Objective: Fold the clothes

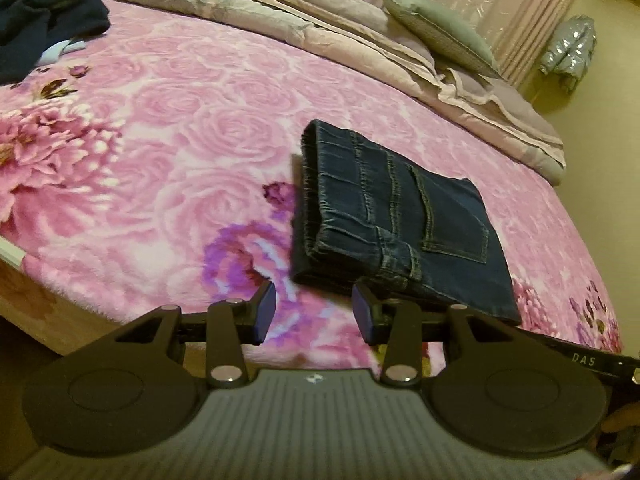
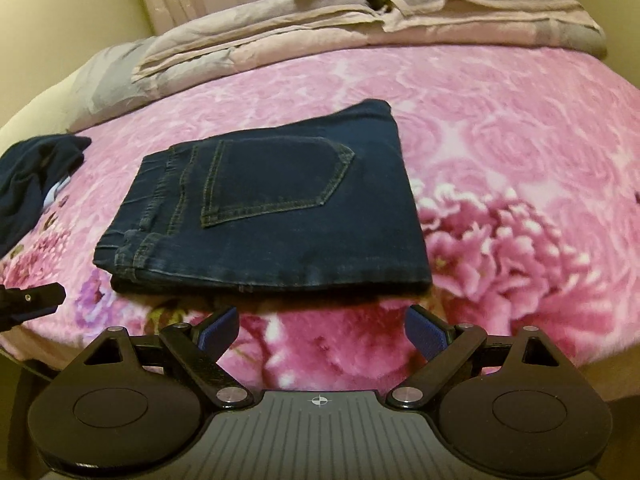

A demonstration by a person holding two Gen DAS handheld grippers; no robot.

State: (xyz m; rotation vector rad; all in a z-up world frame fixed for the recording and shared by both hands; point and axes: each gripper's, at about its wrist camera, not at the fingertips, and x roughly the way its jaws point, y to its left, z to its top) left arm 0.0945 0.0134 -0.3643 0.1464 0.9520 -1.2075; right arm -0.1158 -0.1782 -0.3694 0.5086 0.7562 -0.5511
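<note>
Silver jacket (image 1: 568, 54) only in left view, by curtain (image 1: 516, 8)

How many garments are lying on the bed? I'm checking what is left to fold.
2. Folded jeans lie on the pink floral blanket, just ahead of both grippers. A crumpled navy garment sits farther off. More could lie outside the views.

Both grippers angle downward. Left gripper (image 1: 315, 312) has its jaws parted with nothing between its 2 blue pads (image 1: 265, 312); right gripper (image 2: 322, 334) is spread wider, also empty.
</note>
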